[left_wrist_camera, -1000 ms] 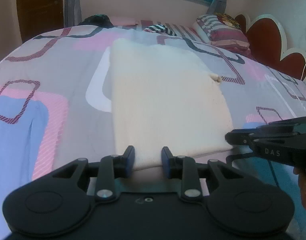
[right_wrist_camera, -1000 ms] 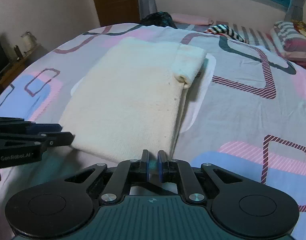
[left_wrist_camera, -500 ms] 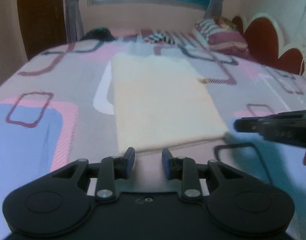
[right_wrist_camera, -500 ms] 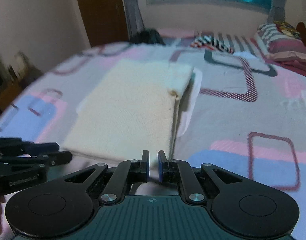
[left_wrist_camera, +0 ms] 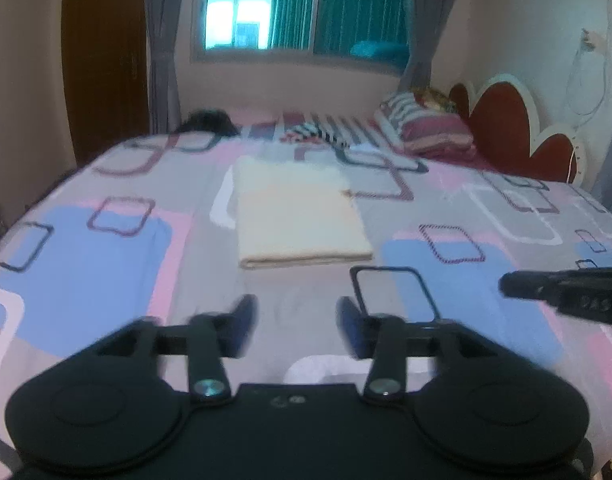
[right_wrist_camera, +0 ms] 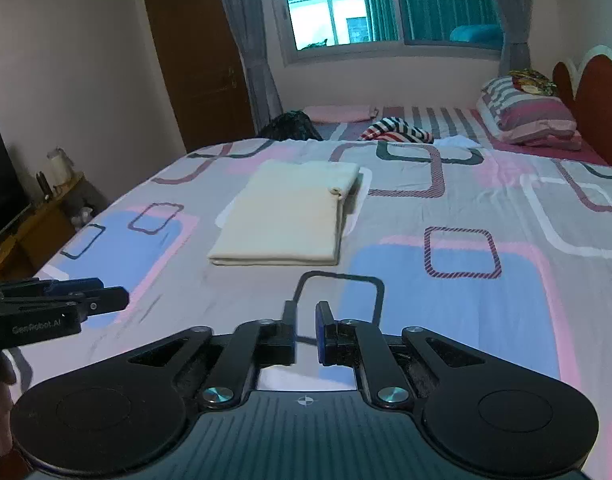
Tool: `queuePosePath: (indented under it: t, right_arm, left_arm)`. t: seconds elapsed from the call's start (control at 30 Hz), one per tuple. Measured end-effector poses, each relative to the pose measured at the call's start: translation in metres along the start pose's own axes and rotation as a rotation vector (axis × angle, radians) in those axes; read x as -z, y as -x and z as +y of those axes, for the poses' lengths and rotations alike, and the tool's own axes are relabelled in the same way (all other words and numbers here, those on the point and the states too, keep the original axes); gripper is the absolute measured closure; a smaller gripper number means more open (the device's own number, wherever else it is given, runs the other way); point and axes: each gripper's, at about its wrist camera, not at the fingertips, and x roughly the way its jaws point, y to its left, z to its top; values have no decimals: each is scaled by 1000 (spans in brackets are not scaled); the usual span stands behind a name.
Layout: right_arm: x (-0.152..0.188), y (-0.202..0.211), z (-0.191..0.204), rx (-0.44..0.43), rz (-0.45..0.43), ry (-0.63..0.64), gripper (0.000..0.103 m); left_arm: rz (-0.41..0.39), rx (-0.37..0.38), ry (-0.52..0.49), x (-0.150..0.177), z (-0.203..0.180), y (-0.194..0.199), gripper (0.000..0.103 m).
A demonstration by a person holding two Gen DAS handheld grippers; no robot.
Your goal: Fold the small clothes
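A cream garment point(left_wrist_camera: 297, 220) point(right_wrist_camera: 285, 220) lies folded into a flat rectangle on the patterned bedspread point(left_wrist_camera: 105, 264) point(right_wrist_camera: 446, 292), a rolled sleeve edge showing at its far right corner. My left gripper point(left_wrist_camera: 295, 324) hovers above the bedspread, well short of the garment's near edge. Its jaws are opening wide, blurred, with nothing between them. My right gripper point(right_wrist_camera: 306, 320) is also back from the garment, shut to a narrow slit that holds nothing. Each gripper shows at the edge of the other's view: the right gripper point(left_wrist_camera: 510, 284) and the left gripper point(right_wrist_camera: 113, 294).
Striped pillows point(right_wrist_camera: 526, 116) and a red scalloped headboard point(left_wrist_camera: 502, 128) stand at the back right. A striped cloth point(right_wrist_camera: 398, 130) and a black bundle point(right_wrist_camera: 291, 126) lie at the far side of the bed. A low cabinet point(right_wrist_camera: 37, 216) with a TV stands to the left.
Both grippers have pulled back and up from the garment's near edge, which now lies farther off. The left jaws have spread wide; the right jaws look unchanged.
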Motion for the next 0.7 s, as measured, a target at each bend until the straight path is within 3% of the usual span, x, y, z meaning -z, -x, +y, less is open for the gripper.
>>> queuePosePath:
  t: [0.03,0.07,0.1,0.17,0.27,0.7]
  right_arm:
    - [2,5,6,23,-15,11,86]
    - [4,8,10,62,-29,23,35]
    - [6,12,15,123,-43,33,2]
    - [9,20,19,173,-106,45,0]
    - [9,25,21,117,-96,28,0]
    - [8,43,24,120,-98,-1,0]
  left_arm:
    - [-52,-45,6,1,-3,8,4]
    - [-122,-90,11,3,-4,15,1]
    - [-169,-106,2,5,-4,21,0]
    - [-146,-65,-6,0,-2,22,0]
    - [-141,-73,20,-3,0,25,0]
    - [-107,-79,-1,8,2,41,0]
